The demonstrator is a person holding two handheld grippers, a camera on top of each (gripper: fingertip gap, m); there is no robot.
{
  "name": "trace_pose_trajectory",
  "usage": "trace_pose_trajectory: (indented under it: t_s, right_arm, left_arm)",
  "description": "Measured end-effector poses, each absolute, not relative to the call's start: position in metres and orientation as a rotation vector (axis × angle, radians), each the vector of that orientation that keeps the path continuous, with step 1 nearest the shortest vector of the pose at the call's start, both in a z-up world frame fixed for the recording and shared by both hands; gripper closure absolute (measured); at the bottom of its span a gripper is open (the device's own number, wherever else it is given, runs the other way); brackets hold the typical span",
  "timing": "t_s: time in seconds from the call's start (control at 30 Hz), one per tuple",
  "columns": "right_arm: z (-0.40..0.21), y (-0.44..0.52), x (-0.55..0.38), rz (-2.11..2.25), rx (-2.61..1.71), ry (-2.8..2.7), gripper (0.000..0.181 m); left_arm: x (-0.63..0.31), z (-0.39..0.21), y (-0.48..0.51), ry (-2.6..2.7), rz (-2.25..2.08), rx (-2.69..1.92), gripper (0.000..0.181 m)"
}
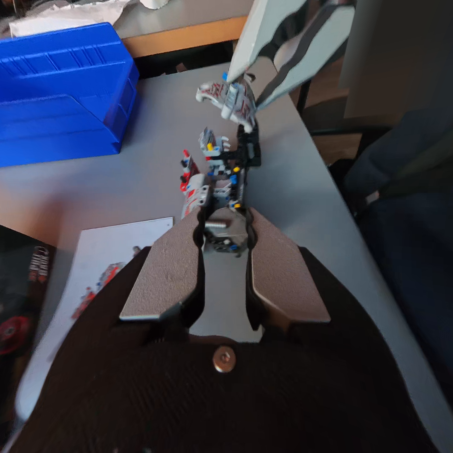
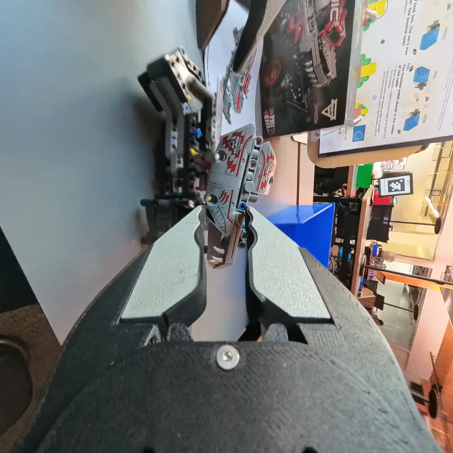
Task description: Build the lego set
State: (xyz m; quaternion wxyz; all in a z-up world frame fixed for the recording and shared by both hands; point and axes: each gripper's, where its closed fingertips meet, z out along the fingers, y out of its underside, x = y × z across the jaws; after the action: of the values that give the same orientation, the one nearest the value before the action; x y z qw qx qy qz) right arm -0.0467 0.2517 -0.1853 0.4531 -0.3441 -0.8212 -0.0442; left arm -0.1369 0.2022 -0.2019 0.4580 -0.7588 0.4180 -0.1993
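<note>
A partly built lego chassis [image 1: 228,171] of black, grey and red parts stands on the grey table [image 1: 147,147]. My left gripper [image 1: 224,220] is shut on the chassis's near end, a grey block between the fingertips. My right gripper [image 2: 224,215] is shut on a grey shark-face body panel [image 2: 228,191] with red markings and white teeth. In the left wrist view the right gripper [image 1: 245,90] holds this panel [image 1: 228,100] just above the far end of the chassis. The chassis [image 2: 181,127] sits behind the panel in the right wrist view; I cannot tell if they touch.
A blue bin [image 1: 61,93] stands at the table's back left. An open instruction booklet [image 1: 117,257] and the dark lego box [image 2: 306,68] lie beside the chassis. A printed sheet [image 2: 397,73] lies beyond the box. The table edge [image 1: 331,183] runs along the right, a dark chair [image 1: 404,196] past it. Across from one pair of fingers to the other is roughly 11 cm.
</note>
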Motion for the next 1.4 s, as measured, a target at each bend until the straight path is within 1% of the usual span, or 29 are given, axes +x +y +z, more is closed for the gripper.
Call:
trace_pose_trajectory:
  t_s: [0.1, 0.23, 0.5, 0.57, 0.63, 0.77, 0.9, 1.13, 1.4]
  right_arm:
    - [-0.186, 0.244, -0.057, -0.044, -0.831, -2.035, 0.152]
    - [-0.187, 0.245, -0.063, -0.027, -0.825, -2.036, 0.152]
    - [-0.178, 0.262, -0.058, 0.098, -0.923, -1.956, 0.152]
    - [-0.171, 0.271, -0.053, 0.134, -0.962, -1.912, 0.152]
    - [-0.160, 0.285, -0.046, 0.172, -1.004, -1.835, 0.152]
    - [-0.137, 0.308, -0.029, 0.386, -1.128, -1.642, 0.152]
    - [-0.129, 0.324, -0.023, 0.575, -1.211, -1.505, 0.152]
    - [-0.137, 0.346, -0.031, 0.777, -1.292, -1.363, 0.152]
    - [-0.158, 0.367, -0.043, 0.859, -1.354, -1.318, 0.153]
  left_arm:
    - [-0.113, -0.193, 0.200, 0.914, -0.685, -1.872, 0.151]
    - [-0.103, -0.191, 0.200, 0.831, -0.803, -1.881, 0.150]
    - [-0.117, -0.201, 0.188, 0.798, -0.820, -1.879, 0.153]
    - [-0.120, -0.205, 0.182, 0.791, -0.846, -1.896, 0.152]
    - [-0.119, -0.211, 0.169, 0.849, -0.879, -1.892, 0.148]
    - [-0.129, -0.218, 0.152, 0.913, -0.802, -1.818, 0.148]
    - [-0.139, -0.218, 0.155, 0.813, -0.850, -1.789, 0.148]
    - [-0.145, -0.204, 0.155, 0.758, -0.931, -1.710, 0.148]
    - [-0.151, -0.199, 0.157, 0.706, -0.981, -1.690, 0.149]
